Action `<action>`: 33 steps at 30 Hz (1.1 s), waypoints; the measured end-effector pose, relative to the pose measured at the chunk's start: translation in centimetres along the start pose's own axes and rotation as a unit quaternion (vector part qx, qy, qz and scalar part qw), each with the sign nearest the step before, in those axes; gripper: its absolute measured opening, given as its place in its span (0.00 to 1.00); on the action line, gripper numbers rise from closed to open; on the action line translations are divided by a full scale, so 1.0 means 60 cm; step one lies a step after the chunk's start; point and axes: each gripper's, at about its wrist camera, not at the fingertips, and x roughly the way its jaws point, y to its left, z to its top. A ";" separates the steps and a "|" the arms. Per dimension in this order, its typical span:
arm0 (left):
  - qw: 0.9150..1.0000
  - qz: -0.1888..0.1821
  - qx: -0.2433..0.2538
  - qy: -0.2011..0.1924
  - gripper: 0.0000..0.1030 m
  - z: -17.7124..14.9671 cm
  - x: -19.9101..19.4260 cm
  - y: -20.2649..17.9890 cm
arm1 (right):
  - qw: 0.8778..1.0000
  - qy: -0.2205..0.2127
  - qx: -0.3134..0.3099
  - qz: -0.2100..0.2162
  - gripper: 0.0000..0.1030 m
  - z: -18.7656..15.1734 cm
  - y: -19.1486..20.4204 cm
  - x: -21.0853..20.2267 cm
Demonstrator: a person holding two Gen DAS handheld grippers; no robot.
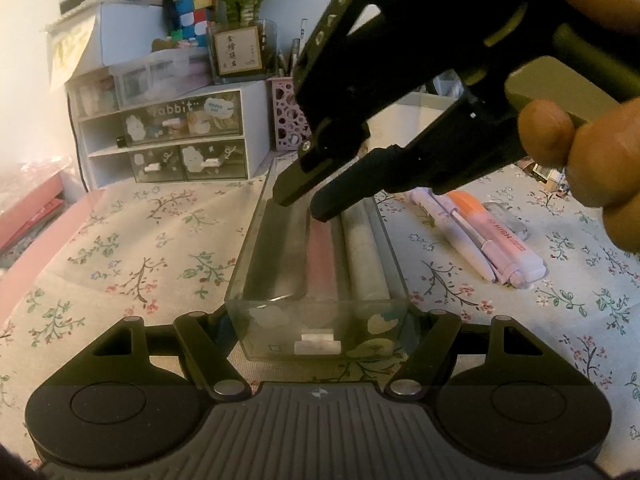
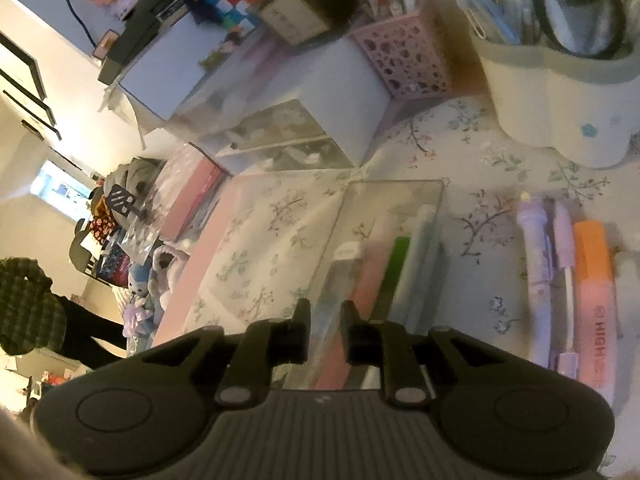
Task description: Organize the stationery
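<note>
Clear plastic forms the long drawer tray point(image 1: 320, 280), which is set on the floral-clothed table point(image 1: 132, 248) and serves as the landmark here. Inside the tray several pens are laid lengthwise: a pink one point(image 1: 322, 256) in the middle and a pale grey one point(image 1: 366, 256) beside it. The near end of the tray is clasped from both sides by the left gripper point(image 1: 320, 344), its fingers pressed against the tray's two outer walls. Above the tray's far half the right gripper point(image 1: 308, 200) is tilted down into it, its fingers point(image 1: 340, 196) parted by a narrow gap with nothing seen gripped between them. To the right of the tray, apart from it, a white pen point(image 1: 460, 240), a lilac highlighter point(image 1: 516, 258) and an orange highlighter point(image 2: 594, 300) are laid side by side. Behind the tray a small white drawer cabinet point(image 1: 168, 132) and a pink perforated pen holder point(image 1: 286, 118) are seen.
</note>
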 end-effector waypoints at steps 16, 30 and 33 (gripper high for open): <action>1.000 0.000 0.001 0.000 0.71 -0.001 -0.001 -0.002 | 1.000 -0.001 -0.012 0.002 0.12 0.001 0.022 0.009; 1.000 0.000 -0.002 0.001 0.71 0.000 0.000 -0.001 | 1.000 -0.006 -0.027 -0.014 0.06 0.002 0.036 0.027; 1.000 0.000 -0.002 0.001 0.71 0.000 0.000 -0.001 | 0.999 -0.006 -0.036 -0.021 0.06 0.002 0.041 0.028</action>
